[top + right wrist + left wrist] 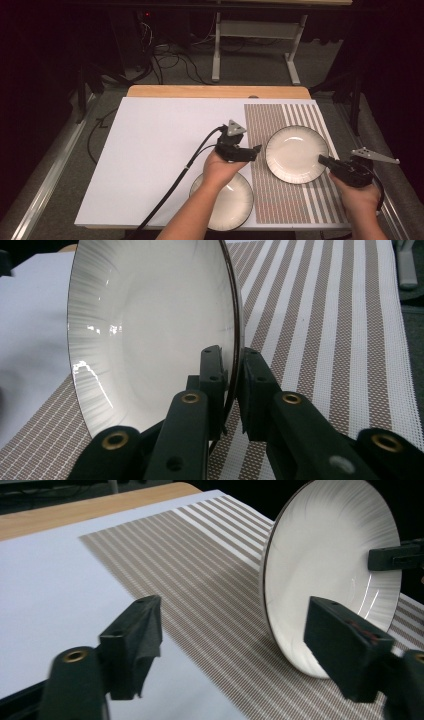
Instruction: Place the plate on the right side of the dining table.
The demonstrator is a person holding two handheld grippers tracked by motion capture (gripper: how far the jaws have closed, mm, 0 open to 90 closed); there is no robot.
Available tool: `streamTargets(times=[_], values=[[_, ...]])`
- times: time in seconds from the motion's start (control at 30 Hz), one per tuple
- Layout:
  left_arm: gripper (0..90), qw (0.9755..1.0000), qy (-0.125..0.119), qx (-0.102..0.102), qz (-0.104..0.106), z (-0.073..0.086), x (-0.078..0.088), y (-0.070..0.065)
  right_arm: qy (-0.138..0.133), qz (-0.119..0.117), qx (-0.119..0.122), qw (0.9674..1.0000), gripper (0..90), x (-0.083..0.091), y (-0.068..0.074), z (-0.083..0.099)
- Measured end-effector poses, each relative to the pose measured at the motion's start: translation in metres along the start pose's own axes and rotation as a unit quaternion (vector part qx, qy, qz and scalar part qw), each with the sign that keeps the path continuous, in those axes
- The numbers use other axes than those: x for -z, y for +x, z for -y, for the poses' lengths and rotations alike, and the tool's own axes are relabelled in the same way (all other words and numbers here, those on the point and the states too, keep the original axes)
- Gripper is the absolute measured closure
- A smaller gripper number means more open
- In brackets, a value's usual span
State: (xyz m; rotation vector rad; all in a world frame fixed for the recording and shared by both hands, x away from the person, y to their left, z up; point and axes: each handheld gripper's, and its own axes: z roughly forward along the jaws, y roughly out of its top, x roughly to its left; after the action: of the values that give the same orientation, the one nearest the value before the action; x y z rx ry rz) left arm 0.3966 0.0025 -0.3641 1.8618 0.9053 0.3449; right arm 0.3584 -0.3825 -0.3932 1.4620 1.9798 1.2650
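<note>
A white plate with a dark rim (297,154) is on the striped placemat (270,125). My right gripper (322,160) is shut on its right rim, one jaw inside the plate (150,330) and one behind it (232,365). In both gripper views the plate looks tipped up on its edge, though from above it looks nearly flat. My left gripper (257,148) stands open just left of that plate (330,570), with nothing between its jaws (235,612). A second white plate (230,202) lies on the white board under my left forearm.
The white board (160,150) covers the left part of the table, with a wooden edge (215,91) at the far side. The left gripper's cable (170,192) trails across the board toward the front. The placemat (200,570) stretches to the table's right edge.
</note>
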Motion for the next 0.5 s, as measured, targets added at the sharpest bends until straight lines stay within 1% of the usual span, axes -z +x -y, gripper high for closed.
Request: streamTargets(times=[0.03,0.1,0.13,0.2,0.3,0.37,0.4,0.43,0.5], values=[[15.8,1.0000,-0.005,0.000,-0.006,0.003,0.007,0.004,0.005,0.003,-0.002,1.0000,82.9,-0.002,-0.001,0.000],[15.1,0.9997,-0.020,0.004,-0.011,0.008,0.022,0.012,0.007,0.006,-0.002,1.0000,82.6,-0.003,-0.001,-0.001],[13.2,0.9995,-0.027,0.007,-0.014,0.013,0.031,0.018,0.010,0.008,-0.002,0.9999,82.3,-0.003,-0.001,-0.001],[8.2,0.9992,-0.034,0.010,-0.018,0.019,0.044,0.025,0.013,0.010,0.001,0.9999,81.7,-0.005,-0.001,-0.002],[4.3,0.9982,-0.049,-0.003,-0.035,0.030,0.066,0.036,0.022,0.015,0.001,0.9997,80.8,-0.008,-0.002,-0.003],[0.2,0.9980,-0.054,0.008,-0.031,0.038,0.079,0.044,0.029,0.015,-0.004,0.9995,80.5,-0.010,-0.003,-0.004],[0.2,0.9976,-0.060,0.009,-0.035,0.042,0.086,0.047,0.032,0.015,-0.008,0.9994,80.3,-0.011,-0.003,-0.005],[0.2,0.9969,-0.067,0.009,-0.039,0.048,0.095,0.050,0.033,0.016,-0.006,0.9993,80.1,-0.012,-0.004,-0.005],[0.2,0.9963,-0.072,0.005,-0.047,0.055,0.108,0.054,0.039,0.020,-0.010,0.9990,79.5,-0.015,-0.004,-0.006]])
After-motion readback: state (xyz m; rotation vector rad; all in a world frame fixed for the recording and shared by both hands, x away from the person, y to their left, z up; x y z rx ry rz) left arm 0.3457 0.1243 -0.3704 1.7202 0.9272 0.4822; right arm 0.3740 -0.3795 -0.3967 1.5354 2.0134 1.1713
